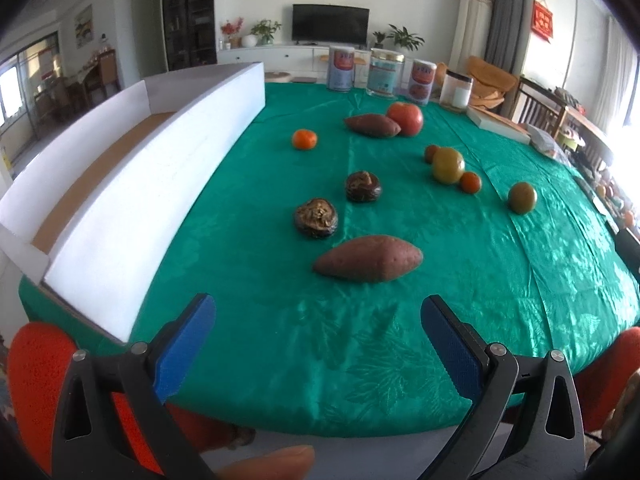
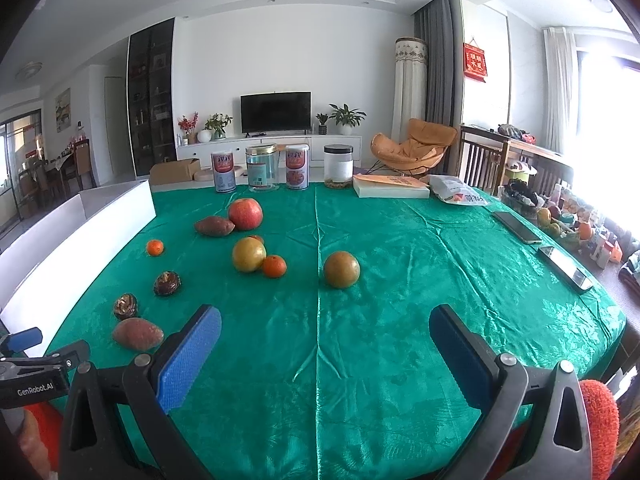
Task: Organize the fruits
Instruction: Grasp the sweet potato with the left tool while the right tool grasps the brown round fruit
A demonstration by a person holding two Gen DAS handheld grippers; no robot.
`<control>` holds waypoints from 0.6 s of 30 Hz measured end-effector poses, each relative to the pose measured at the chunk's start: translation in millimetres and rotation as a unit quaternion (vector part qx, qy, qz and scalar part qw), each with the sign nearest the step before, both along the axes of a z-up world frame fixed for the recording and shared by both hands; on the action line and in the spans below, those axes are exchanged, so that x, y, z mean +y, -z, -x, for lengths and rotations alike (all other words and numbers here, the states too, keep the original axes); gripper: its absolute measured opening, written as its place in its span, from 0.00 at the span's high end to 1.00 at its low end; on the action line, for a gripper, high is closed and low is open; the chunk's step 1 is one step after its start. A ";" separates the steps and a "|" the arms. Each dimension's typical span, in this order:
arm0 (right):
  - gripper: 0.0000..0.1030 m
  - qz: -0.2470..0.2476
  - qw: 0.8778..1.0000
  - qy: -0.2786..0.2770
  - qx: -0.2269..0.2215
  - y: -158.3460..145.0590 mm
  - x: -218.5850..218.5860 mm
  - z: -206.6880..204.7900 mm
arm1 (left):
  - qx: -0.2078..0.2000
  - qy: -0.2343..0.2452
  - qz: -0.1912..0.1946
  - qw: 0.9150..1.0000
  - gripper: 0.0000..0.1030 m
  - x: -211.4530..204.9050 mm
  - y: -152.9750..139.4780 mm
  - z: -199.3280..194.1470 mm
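Note:
Produce lies scattered on the green tablecloth (image 1: 280,320). A sweet potato (image 1: 368,258) lies nearest my left gripper (image 1: 318,332), which is open and empty just short of it. Behind are two dark mushrooms (image 1: 316,218) (image 1: 363,187), a small orange (image 1: 304,139), a second sweet potato (image 1: 372,125), a red apple (image 1: 405,118) and two yellow-green fruits (image 1: 448,165) (image 1: 522,197). In the right wrist view my right gripper (image 2: 325,334) is open and empty over bare cloth, with a yellow-green fruit (image 2: 341,269) ahead of it. The apple (image 2: 245,213) sits farther back left.
A long white box (image 1: 132,184) with a brown floor runs along the table's left side. Cans and jars (image 2: 262,168) stand along the far edge, with a flat box (image 2: 390,191) and a bag (image 2: 456,194). Two phones (image 2: 564,268) lie at the right edge.

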State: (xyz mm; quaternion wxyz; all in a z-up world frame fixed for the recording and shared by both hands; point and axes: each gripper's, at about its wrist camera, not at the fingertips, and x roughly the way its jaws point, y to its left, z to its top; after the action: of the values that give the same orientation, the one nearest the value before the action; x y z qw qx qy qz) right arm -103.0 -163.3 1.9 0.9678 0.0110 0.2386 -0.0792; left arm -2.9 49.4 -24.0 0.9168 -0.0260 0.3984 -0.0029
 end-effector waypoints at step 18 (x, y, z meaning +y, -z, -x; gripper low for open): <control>0.00 -0.018 0.992 -0.012 0.126 74.2 -13.3 -45.6 | 0.075 0.041 -0.038 0.996 0.00 -39.0 55.9 -27.7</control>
State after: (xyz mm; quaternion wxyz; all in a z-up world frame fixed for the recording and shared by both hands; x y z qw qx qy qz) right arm -57.4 -176.6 -72.3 0.9305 0.0152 0.3603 -0.0640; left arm 24.8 10.5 -79.8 0.8838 0.0256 0.4666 -0.0233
